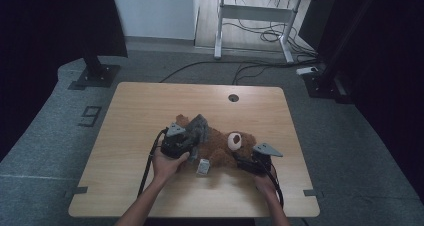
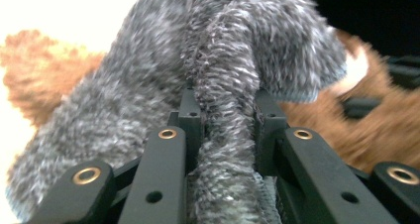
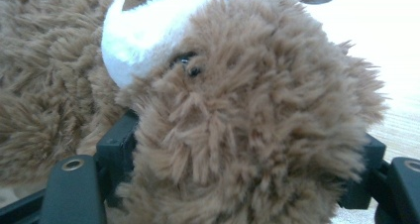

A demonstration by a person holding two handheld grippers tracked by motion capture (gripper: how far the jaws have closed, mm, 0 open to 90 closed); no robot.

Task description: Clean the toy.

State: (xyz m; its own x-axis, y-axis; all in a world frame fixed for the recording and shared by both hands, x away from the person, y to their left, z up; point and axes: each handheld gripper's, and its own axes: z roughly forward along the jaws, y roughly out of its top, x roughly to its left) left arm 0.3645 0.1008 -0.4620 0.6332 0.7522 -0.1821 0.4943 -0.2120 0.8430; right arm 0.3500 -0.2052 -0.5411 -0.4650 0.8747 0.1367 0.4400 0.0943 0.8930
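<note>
A brown teddy bear [image 1: 220,147] lies on the wooden table [image 1: 145,111], its white muzzle [image 1: 234,141] turned up. A grey fuzzy garment [image 1: 198,127] sits over its left part. My left gripper [image 1: 187,139] is shut on a bunched fold of that grey fabric [image 2: 163,60]; the fold runs up between the two black jaws of the left gripper [image 2: 229,112], with brown fur [image 2: 381,130] behind. My right gripper [image 1: 243,161] stands at the bear's head [image 3: 257,110], one jaw on each side pressing into the fur. The right gripper [image 3: 242,154] has the muzzle [image 3: 143,30] above it.
A small grey and white item [image 1: 203,166] lies on the table just in front of the bear. A round cable hole [image 1: 233,97] is near the far edge. Beyond the table stand a black stand base [image 1: 95,76], a desk frame [image 1: 250,16] and floor cables [image 1: 240,66].
</note>
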